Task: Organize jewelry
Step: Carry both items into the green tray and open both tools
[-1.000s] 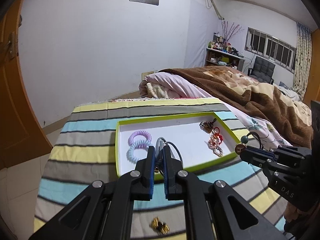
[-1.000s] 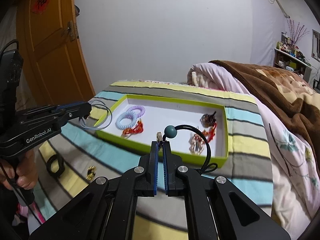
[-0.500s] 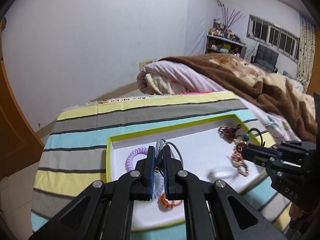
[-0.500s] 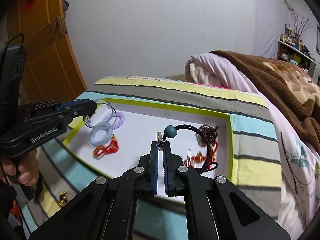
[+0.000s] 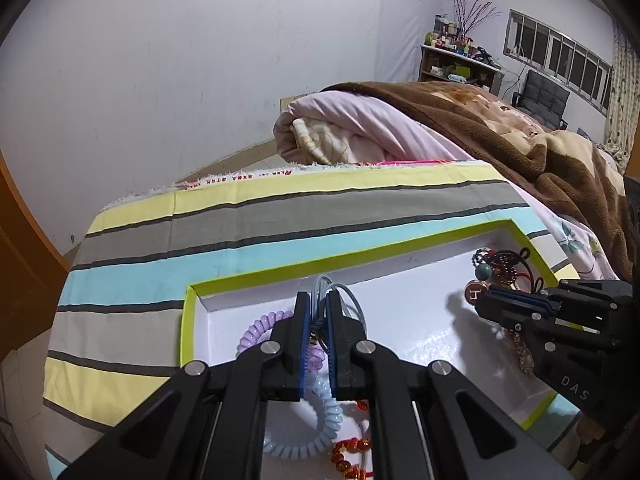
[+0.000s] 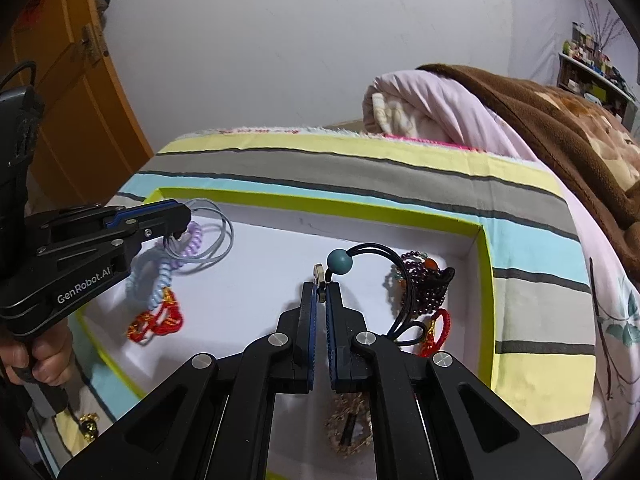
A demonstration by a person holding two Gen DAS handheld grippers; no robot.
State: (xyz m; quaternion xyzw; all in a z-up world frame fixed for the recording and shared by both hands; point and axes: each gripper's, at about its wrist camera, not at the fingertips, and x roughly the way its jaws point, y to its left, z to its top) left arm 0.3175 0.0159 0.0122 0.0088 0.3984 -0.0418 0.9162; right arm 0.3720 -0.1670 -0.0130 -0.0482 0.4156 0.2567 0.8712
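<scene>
A white tray with a lime-green rim (image 5: 320, 268) (image 6: 304, 200) lies on a striped cloth. My left gripper (image 5: 319, 304) (image 6: 182, 220) is shut on a grey-blue elastic hair tie (image 5: 348, 300) (image 6: 216, 240), held over the tray's left part above the purple coil tie (image 5: 256, 328) and light-blue coil tie (image 5: 324, 412) (image 6: 154, 280). My right gripper (image 6: 320, 292) (image 5: 486, 300) is shut on a black cord bracelet with a teal bead (image 6: 339, 263) (image 5: 483, 270), held over the tray's right part. A red-gold bracelet (image 6: 156, 322) and a dark bead bracelet (image 6: 424, 284) lie in the tray.
A rolled pink quilt (image 5: 360, 132) and a brown blanket (image 5: 520, 136) lie behind the tray to the right. An orange door (image 6: 72, 92) stands at the left. A gold piece (image 6: 89, 432) lies on the cloth outside the tray's near-left edge.
Both grippers have moved forward over the tray, each still holding its piece. The tray now fills the lower part of both views.
</scene>
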